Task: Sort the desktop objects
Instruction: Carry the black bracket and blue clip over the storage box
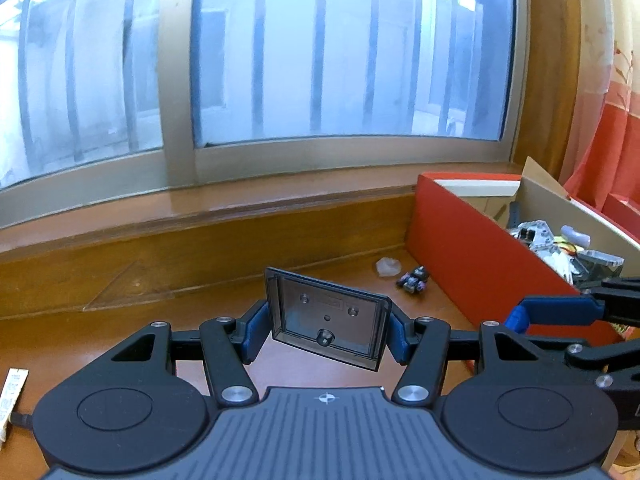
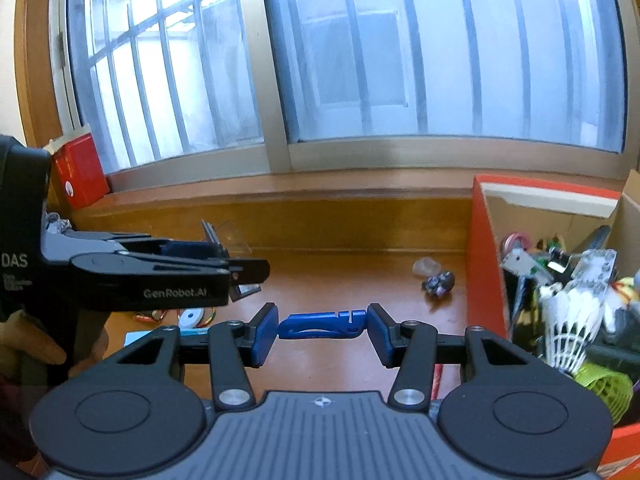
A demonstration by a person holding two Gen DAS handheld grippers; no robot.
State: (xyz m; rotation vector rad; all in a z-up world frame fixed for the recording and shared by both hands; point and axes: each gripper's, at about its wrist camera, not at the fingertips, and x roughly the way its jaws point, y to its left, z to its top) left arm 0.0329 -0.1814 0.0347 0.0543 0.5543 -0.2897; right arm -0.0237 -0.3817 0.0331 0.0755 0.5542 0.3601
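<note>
Left gripper (image 1: 328, 330): one, bottom centre of the left view — jaws clamped on a smoky clear tray (image 1: 328, 316), held tilted above the bench.
Right gripper (image 2: 322, 330): one, bottom centre of the right view — jaws gripping a blue tool (image 2: 322, 325) end to end.
Box (image 1: 472, 256): one, red, right side, open-topped, heaped with mixed clutter.
Shuttlecocks (image 2: 570, 332): one white one counted, inside the box.
Loose items: one small dark toy (image 1: 414, 279), one pale lump (image 1: 388, 267) beside it, right of centre.
Bench (image 1: 320, 276): glossy brown wood.
Room: barred window (image 1: 280, 52) across the top; wooden sill below.
</note>
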